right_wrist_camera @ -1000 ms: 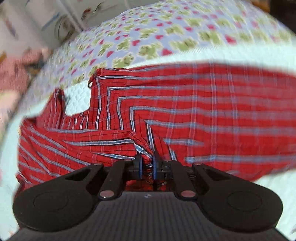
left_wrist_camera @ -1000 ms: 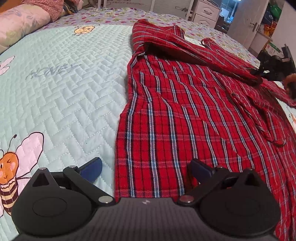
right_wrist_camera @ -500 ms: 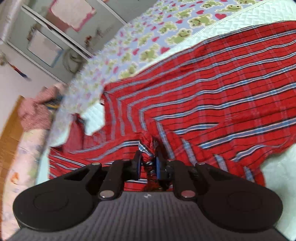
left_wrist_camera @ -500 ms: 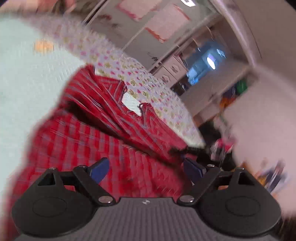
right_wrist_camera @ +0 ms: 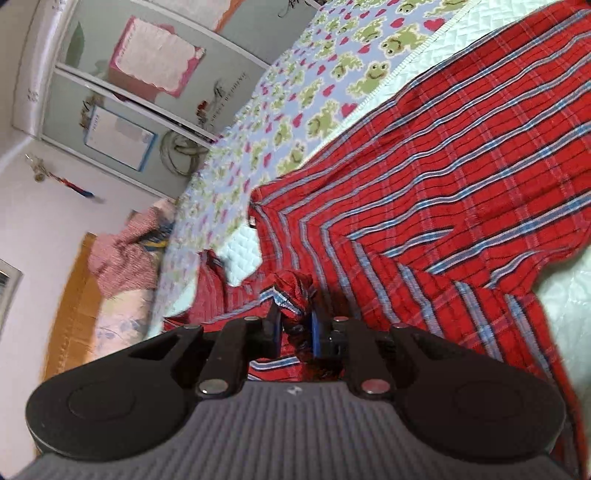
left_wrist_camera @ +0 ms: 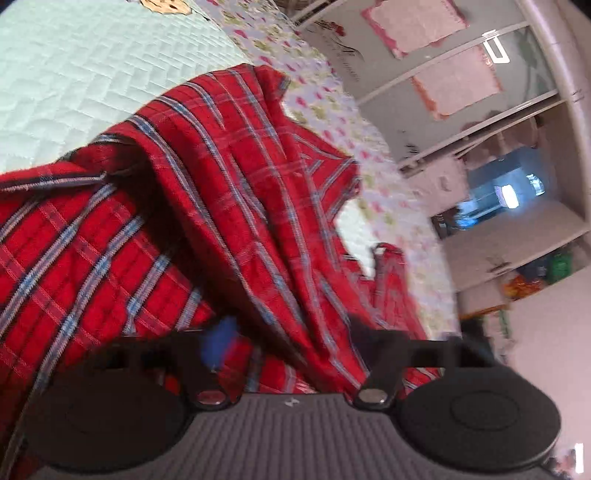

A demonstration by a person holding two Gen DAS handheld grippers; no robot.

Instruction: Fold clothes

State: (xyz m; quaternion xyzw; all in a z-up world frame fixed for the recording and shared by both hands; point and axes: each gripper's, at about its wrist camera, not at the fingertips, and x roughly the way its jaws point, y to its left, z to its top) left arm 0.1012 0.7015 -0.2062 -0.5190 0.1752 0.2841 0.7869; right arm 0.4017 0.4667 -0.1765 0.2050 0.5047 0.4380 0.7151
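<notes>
Quilted bed [left_wrist_camera: 92, 74] under red plaid shirt [right_wrist_camera: 461, 166], bare margin beyond its hem.

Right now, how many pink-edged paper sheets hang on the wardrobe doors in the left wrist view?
2: one pink-edged sheet on the upper door panel, a second on the panel just below it. Others may lie outside this view.

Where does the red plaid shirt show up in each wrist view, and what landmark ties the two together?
Left wrist: the red plaid shirt fills the left and centre, bunched up.
Right wrist: it spreads across the right half, a fold pinched in the right gripper.
Shared landmark: the frog-and-heart bedspread border.
</notes>
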